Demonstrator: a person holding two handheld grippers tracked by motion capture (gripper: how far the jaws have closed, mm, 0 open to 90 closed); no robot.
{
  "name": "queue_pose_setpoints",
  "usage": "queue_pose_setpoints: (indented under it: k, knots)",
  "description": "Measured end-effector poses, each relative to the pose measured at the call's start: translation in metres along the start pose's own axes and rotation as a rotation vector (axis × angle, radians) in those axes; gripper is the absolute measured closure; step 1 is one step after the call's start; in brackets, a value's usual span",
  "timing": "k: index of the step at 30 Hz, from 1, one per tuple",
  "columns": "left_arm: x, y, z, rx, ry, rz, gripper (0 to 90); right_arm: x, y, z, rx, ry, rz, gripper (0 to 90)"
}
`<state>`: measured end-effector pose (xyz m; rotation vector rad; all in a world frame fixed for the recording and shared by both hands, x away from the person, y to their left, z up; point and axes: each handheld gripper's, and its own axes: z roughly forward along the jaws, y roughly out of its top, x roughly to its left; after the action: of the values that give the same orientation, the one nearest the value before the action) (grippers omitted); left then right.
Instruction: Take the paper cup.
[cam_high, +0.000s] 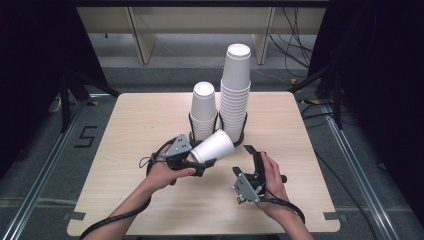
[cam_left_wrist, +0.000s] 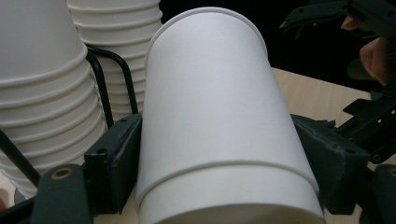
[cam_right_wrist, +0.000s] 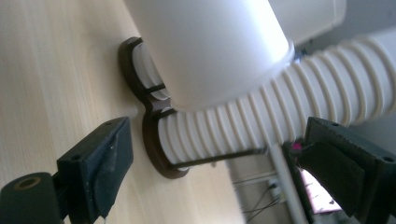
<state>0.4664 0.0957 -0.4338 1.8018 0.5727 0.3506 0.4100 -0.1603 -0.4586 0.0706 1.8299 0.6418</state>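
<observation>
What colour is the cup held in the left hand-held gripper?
The cup is plain white, without pattern; the left gripper view shows it best.

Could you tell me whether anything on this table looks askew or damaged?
Nothing looks damaged or spilled. Both cup stacks stand upright in their black holder. The single cup is tilted because the left gripper holds it.

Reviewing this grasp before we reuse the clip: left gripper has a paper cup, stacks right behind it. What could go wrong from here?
1. The left gripper clamps the white paper cup by its thin wall near the rim end; a harder squeeze could crease it.
2. The cup lies tilted close to the shorter cup stack and its black wire holder; a swing might knock the stack.
3. The right gripper is open and empty near the taller cup stack, which could topple if bumped.
</observation>
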Motion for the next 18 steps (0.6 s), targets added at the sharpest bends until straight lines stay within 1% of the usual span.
queue_pose_setpoints:
  k: [1,2,3,4,5,6,7,8,10,11,12,14,15,17,18]
  knots:
    - [-0.001,0.000,-0.001,-0.015,0.007,-0.011,21.4,0.000,-0.002,0.000,0.009,0.007,0.056,10.4]
    - [-0.001,-0.001,-0.003,-0.038,0.011,-0.017,21.4,0.000,-0.003,-0.001,0.017,0.023,0.115,10.5]
    - [-0.002,-0.001,-0.004,-0.045,0.020,-0.023,21.3,-0.001,-0.006,-0.001,0.014,0.018,0.163,10.5]
    - [-0.003,-0.002,-0.005,-0.067,0.028,-0.030,21.3,-0.002,-0.006,-0.001,0.008,0.004,0.191,10.5]
    - [-0.003,-0.002,-0.006,-0.085,0.034,-0.034,21.3,-0.003,-0.009,0.000,0.005,0.000,0.266,10.5]
    - [-0.005,-0.003,-0.007,-0.096,0.053,-0.032,21.3,-0.003,-0.009,0.000,0.005,0.000,0.266,10.5]
    - [-0.006,-0.004,-0.008,-0.118,0.068,-0.038,21.2,-0.003,-0.010,0.000,0.001,0.000,0.284,10.5]
    - [-0.007,-0.005,-0.009,-0.134,0.081,-0.044,21.2,-0.002,-0.011,0.001,-0.003,0.001,0.334,10.5]
    - [-0.008,-0.006,-0.010,-0.165,0.096,-0.060,21.3,-0.002,-0.012,0.001,-0.006,0.004,0.368,10.5]
    - [-0.008,-0.006,-0.010,-0.173,0.100,-0.067,21.2,-0.002,-0.012,0.002,-0.010,0.007,0.409,10.5]
    - [-0.008,-0.007,-0.010,-0.172,0.103,-0.069,21.2,-0.001,-0.013,0.002,-0.009,0.012,0.443,10.5]
    - [-0.008,-0.007,-0.009,-0.162,0.105,-0.061,21.2,-0.002,-0.013,0.004,-0.022,0.019,0.480,10.5]
    - [-0.007,-0.007,-0.009,-0.151,0.105,-0.053,21.1,-0.002,-0.014,0.004,-0.024,0.022,0.489,10.5]
    - [-0.008,-0.007,-0.008,-0.143,0.102,-0.046,21.1,-0.003,-0.013,0.004,-0.022,0.025,0.488,10.5]
    - [-0.007,-0.006,-0.007,-0.137,0.096,-0.040,21.0,-0.004,-0.013,0.005,-0.026,0.025,0.501,10.5]
